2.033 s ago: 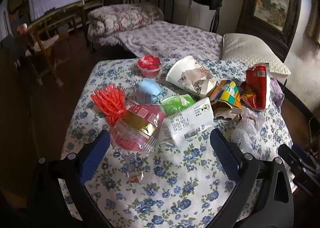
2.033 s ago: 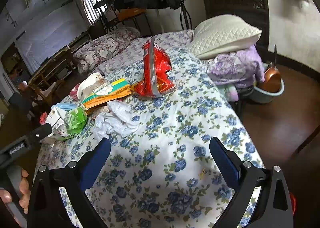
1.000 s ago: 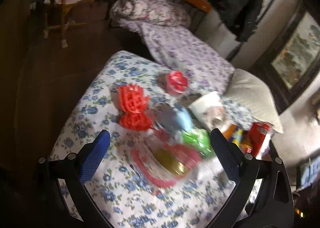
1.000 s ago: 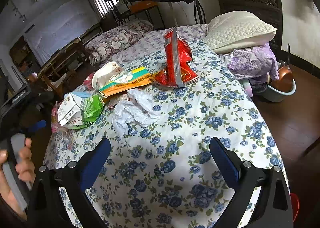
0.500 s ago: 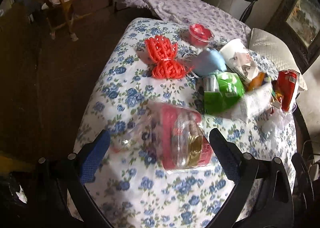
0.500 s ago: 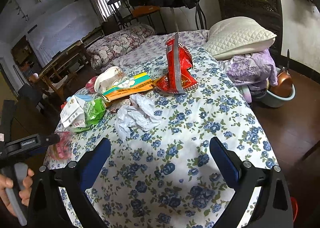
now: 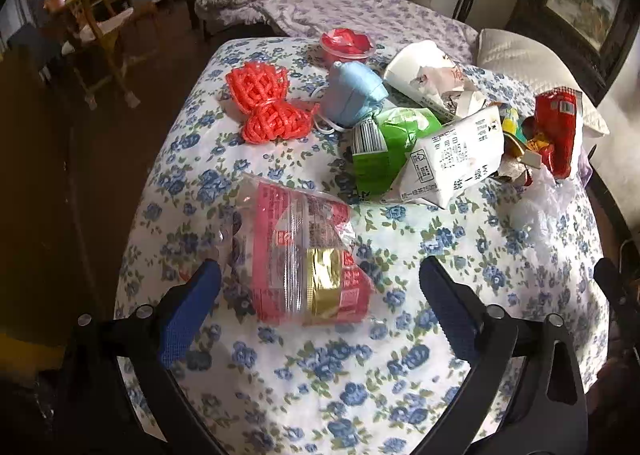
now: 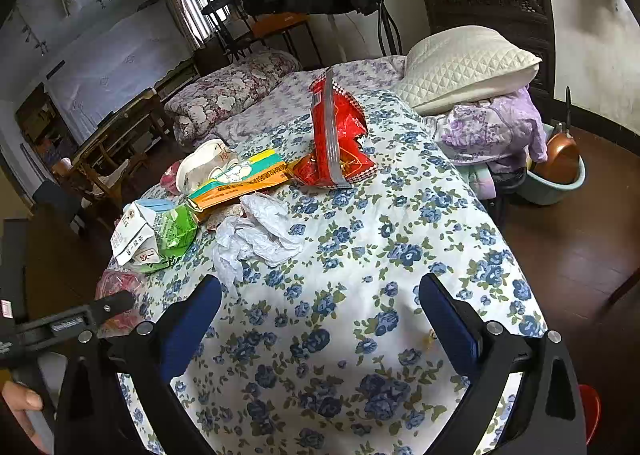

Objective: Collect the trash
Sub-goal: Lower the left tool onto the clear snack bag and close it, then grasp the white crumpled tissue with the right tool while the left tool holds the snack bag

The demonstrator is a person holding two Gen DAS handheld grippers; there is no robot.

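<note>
the left gripper (image 7: 316,295) hangs over the clear red-and-gold wrapper (image 7: 304,255), jaws wide but just closing in, pads not yet pressing it. the wrapper lies on the floral tablecloth (image 7: 400,355), apart from the green-and-white carton (image 7: 420,155) behind it. the right gripper (image 8: 320,311) gapes wide over bare cloth beside the crumpled white bag (image 8: 256,235).
</note>
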